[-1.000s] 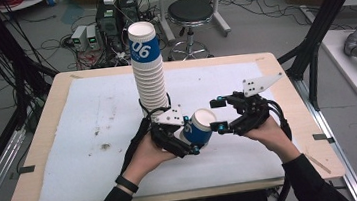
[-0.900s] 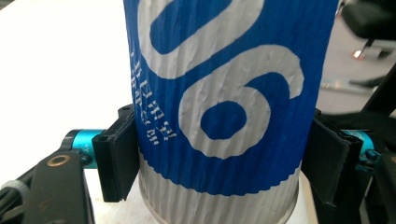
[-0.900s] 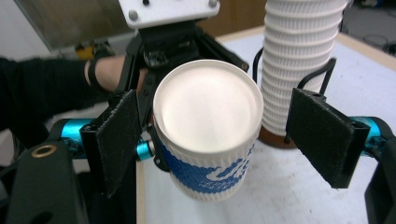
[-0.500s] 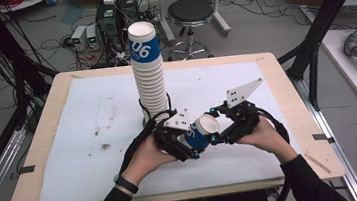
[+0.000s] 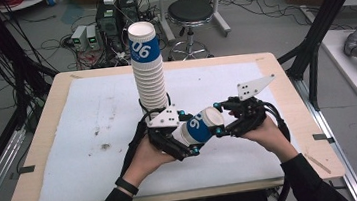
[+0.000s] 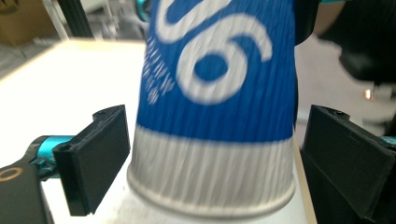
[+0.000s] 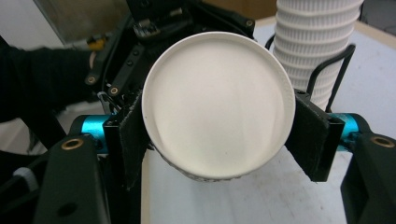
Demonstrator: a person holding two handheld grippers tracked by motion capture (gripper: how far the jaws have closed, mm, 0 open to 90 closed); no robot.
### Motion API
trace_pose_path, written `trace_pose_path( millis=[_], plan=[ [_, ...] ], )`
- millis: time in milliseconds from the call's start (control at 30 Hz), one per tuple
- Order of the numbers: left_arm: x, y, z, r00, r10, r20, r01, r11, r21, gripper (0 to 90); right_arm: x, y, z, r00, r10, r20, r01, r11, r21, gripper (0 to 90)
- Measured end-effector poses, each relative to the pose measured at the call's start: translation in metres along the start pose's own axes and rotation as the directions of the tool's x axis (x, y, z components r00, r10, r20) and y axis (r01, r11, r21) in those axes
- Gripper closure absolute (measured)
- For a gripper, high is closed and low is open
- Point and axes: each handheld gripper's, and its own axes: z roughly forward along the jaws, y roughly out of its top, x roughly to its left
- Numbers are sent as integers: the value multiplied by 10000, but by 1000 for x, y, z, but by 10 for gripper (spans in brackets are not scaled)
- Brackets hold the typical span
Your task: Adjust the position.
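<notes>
Blue-and-white paper cup (image 5: 200, 126) printed "06", lying sideways at table centre, pinched at its rim end by the right gripper (image 5: 222, 122); the left gripper (image 5: 183, 139), jaws just spread, flanks its base without touching. Matching "06" stack (image 5: 147, 66) stands at 12 o'clock on a white, stained mat (image 5: 70, 142) over a wooden table (image 5: 42, 115); stool (image 5: 191, 13), cables behind.
</notes>
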Motion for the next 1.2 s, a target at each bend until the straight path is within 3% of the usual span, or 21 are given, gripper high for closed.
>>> trace_pose_path(
  millis=[67,167,200,267,333,533,600,867,1000,1100,1200],
  plan=[
    [1,-4,-3,9997,-253,-11,252,9982,-540,72,0,0,-2,10000,19,-52,-20,9999,-137,296],
    [3,-6,-5,9983,-580,-4,577,9935,-980,72,0,0,-5,9999,87,-132,-93,9989,-468,296],
    [4,-8,-4,9962,-844,215,865,9881,-1270,72,0,0,-6,9998,123,-149,-133,9976,-673,296],
    [5,-9,-4,9956,-898,254,924,9867,-1334,72,-1,0,-6,9998,97,-144,-108,9969,-780,296],
    [7,-13,-3,9904,-1227,642,1319,9768,-1689,72,-1,0,-6,9993,178,-335,-211,9947,-1007,296],
    [10,-15,-2,9879,-1324,809,1454,9720,-1848,91,-1,-1,-7,9985,282,-477,-344,9906,-1328,296],
    [11,-16,-2,9882,-1232,914,1384,9729,-1851,151,-1,-2,-6,9986,307,-439,-360,9914,-1260,297],
    [12,-15,-6,9918,-907,895,1044,9811,-1629,186,-3,-4,-6,9984,279,-499,-332,9934,-1098,299],
    [12,-10,-9,9961,-589,659,662,9911,-1153,193,-2,-4,-6,9993,135,-349,-167,9953,-949,297],
    [11,-7,-10,9977,-435,523,473,9961,-745,193,-2,-4,-5,9996,153,-242,-170,9975,-693,244],
    [10,-4,-11,9989,-227,403,239,9993,-283,194,-1,-1,-8,9999,30,164,-22,9986,-520,188]
  ],
)
